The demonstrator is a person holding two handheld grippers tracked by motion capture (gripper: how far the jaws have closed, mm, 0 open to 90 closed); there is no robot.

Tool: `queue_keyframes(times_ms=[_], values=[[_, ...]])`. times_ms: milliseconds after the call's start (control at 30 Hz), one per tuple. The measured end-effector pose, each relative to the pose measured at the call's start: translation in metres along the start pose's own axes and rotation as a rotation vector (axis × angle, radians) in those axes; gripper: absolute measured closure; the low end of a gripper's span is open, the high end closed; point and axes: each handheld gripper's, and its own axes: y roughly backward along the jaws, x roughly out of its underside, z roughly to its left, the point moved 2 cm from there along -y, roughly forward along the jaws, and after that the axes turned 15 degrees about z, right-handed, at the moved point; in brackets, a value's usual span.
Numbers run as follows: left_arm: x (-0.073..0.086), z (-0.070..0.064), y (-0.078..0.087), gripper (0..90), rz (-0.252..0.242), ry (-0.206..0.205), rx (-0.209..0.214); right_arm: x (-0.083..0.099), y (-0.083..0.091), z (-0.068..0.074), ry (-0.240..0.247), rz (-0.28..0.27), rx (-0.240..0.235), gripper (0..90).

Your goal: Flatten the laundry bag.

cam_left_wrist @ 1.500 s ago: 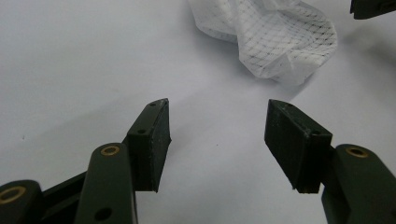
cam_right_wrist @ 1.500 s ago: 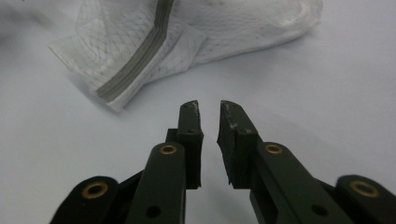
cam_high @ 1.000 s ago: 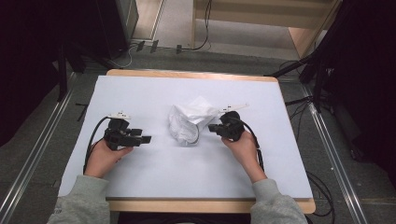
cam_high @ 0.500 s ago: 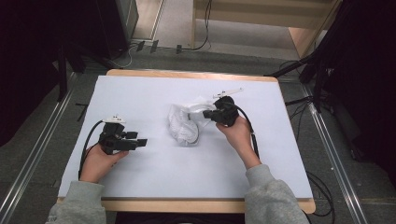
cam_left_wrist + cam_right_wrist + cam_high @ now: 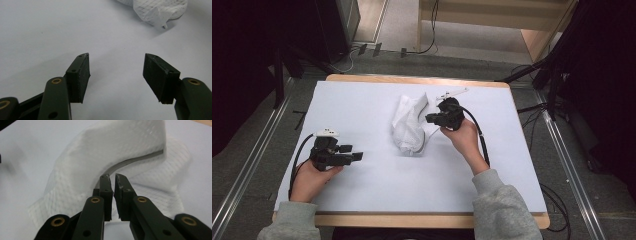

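Observation:
A white mesh bag (image 5: 409,125) lies crumpled at the middle of the white-covered table (image 5: 362,100). My right gripper (image 5: 429,119) is at the bag's right side, its jaws all but closed on a fold of the mesh. In the right gripper view the gripper (image 5: 112,178) pinches fabric just below a grey strip (image 5: 140,160) that curves across the bag (image 5: 107,152). My left gripper (image 5: 359,156) rests at the front left, pointing right, open. Bare table shows between its jaws (image 5: 116,72), and the bag's end (image 5: 160,10) lies farther off.
The table's wooden edge (image 5: 412,220) runs along the front. Metal rails (image 5: 247,170) flank both sides on the floor. Cables (image 5: 532,107) trail off at the right, and a wooden frame (image 5: 532,35) stands beyond the far edge.
My right gripper has moved away toward the far side with the bag's edge, and the bag has stretched out longer. My left gripper has drawn back toward the front left.

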Motion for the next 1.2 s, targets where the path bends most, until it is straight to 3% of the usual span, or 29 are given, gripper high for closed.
queue_keyframes(times_ms=[100,300,367,600,667,800,867,967,1200], values=[[-0.001,0.000,0.000,39.2,-0.001,-0.003,-0.002,0.002,0.001,0.003,0.015,-0.015,-0.006,79.9],[-0.002,-0.001,-0.002,39.1,0.005,-0.012,-0.006,0.005,-0.004,0.013,0.034,0.004,-0.005,68.3],[-0.002,-0.001,-0.001,39.1,0.001,-0.010,-0.006,0.005,-0.008,0.017,0.044,0.022,0.000,59.0],[-0.002,-0.001,-0.002,39.0,0.003,-0.014,-0.004,0.004,-0.018,0.024,0.046,0.040,-0.037,48.9],[-0.002,-0.001,-0.002,38.9,0.003,-0.015,-0.005,0.005,-0.024,0.025,0.043,0.062,-0.049,52.2],[-0.002,-0.001,-0.002,38.9,-0.002,-0.013,-0.008,0.005,-0.036,0.028,0.057,0.096,-0.045,75.6],[-0.002,0.000,-0.001,39.0,0.000,-0.014,-0.010,0.002,-0.037,0.034,0.066,0.076,-0.051,85.7],[-0.001,0.000,-0.001,38.9,-0.009,-0.010,-0.011,-0.001,-0.035,0.039,0.077,0.058,-0.051,87.9],[0.000,0.000,0.002,39.1,-0.020,-0.005,-0.015,-0.011,-0.028,0.071,0.159,-0.004,-0.079,89.7]])
